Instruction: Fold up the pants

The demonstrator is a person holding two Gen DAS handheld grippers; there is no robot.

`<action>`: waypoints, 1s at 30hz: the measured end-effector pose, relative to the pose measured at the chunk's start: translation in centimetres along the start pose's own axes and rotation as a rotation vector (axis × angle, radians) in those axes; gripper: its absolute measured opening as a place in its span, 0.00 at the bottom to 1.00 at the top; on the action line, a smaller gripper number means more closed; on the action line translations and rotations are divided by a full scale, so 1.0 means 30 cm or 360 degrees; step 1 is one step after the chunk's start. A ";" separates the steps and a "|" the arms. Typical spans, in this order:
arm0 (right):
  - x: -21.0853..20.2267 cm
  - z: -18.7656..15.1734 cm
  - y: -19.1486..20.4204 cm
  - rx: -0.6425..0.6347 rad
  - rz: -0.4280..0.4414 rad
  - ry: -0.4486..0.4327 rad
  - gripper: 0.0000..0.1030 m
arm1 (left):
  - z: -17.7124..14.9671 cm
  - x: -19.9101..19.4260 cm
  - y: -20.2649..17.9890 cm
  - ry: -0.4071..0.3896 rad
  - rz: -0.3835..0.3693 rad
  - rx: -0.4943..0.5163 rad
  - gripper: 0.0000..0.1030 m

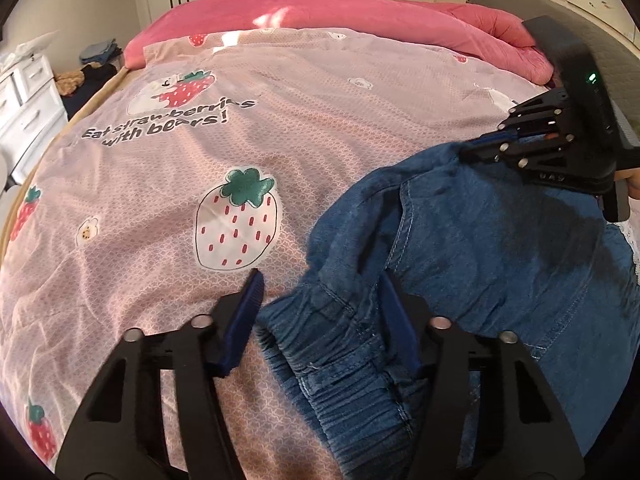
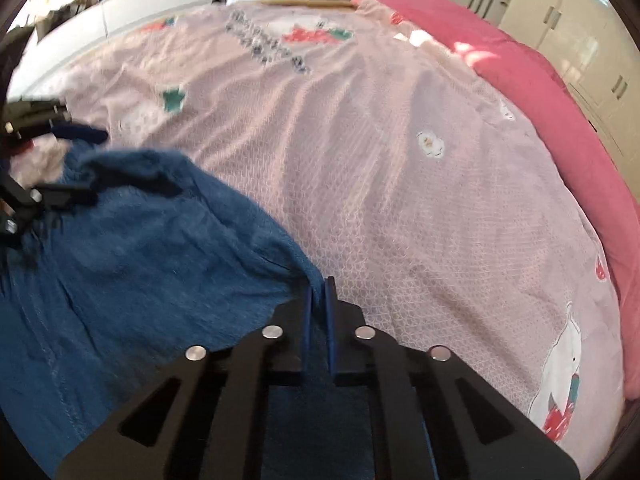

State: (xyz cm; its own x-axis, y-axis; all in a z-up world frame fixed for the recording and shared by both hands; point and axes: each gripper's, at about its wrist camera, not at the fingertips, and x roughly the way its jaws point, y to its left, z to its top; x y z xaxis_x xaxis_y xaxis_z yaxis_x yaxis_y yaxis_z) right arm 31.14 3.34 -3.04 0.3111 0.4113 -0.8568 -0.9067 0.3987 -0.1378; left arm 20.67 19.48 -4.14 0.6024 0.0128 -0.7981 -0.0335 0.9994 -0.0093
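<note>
Blue denim pants lie on the near right part of the bed. Left gripper: fingers spread astride the gathered waistband, pads not pressing. Right gripper: fingers pressed together, pinching the pants' edge.

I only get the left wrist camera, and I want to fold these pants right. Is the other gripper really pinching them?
Observer: Yes. In the right wrist view the right gripper is shut, with an edge of the blue pants pinched between its pads.
Operator: What's next to that edge?
Observer: Pink bedsheet, with a white bear print off to the gripper's right.
Operator: How does my gripper look from over there?
Observer: The left gripper sits at the pants' opposite edge with its fingers apart.
</note>
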 end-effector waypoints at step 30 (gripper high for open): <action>-0.454 -0.211 0.117 0.0240 0.0172 -0.0367 0.03 | -0.086 -0.273 -0.053 -0.0196 -0.0289 0.0036 0.13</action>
State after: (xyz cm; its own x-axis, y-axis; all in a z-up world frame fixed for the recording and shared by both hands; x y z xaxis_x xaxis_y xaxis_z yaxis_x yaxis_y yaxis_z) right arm 21.94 -6.04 5.00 0.2874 0.6265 -0.7245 -0.8909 0.4527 0.0381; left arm 13.73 17.70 0.87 0.6899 -0.1650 -0.7048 0.1013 0.9861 -0.1317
